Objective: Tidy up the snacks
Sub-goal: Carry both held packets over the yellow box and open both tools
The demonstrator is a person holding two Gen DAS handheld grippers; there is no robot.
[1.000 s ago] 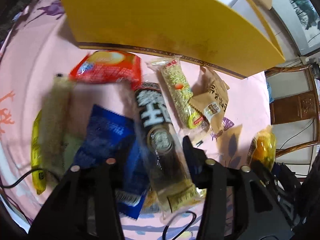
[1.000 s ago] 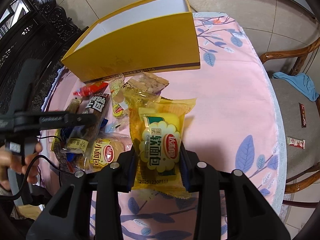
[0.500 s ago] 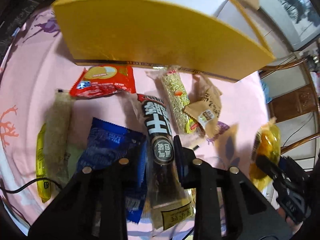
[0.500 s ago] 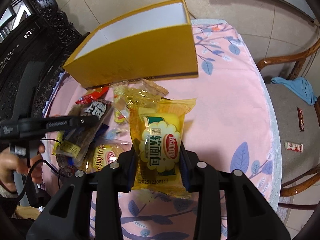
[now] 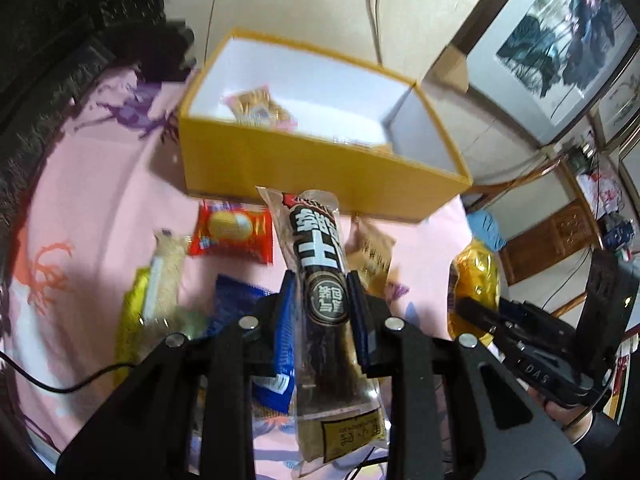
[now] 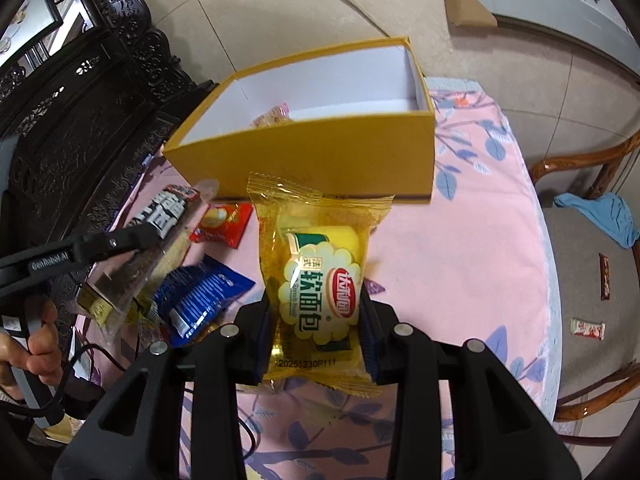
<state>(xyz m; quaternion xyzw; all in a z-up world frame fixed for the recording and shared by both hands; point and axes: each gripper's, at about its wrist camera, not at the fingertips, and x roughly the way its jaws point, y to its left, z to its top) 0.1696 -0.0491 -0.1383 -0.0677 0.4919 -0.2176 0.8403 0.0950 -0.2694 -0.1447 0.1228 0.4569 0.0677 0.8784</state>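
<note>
Left jaws grip the dark snack bar (image 5: 320, 280), right jaws the yellow bread packet (image 6: 320, 280), hiding snacks beneath.

An open box (image 6: 320, 152) is set at the far side of the counter (image 6: 460, 248), one wrapped snack (image 5: 256, 108) lying in it. Loose snack packets (image 5: 232, 232) are scattered before the box, toward its left end.
</note>
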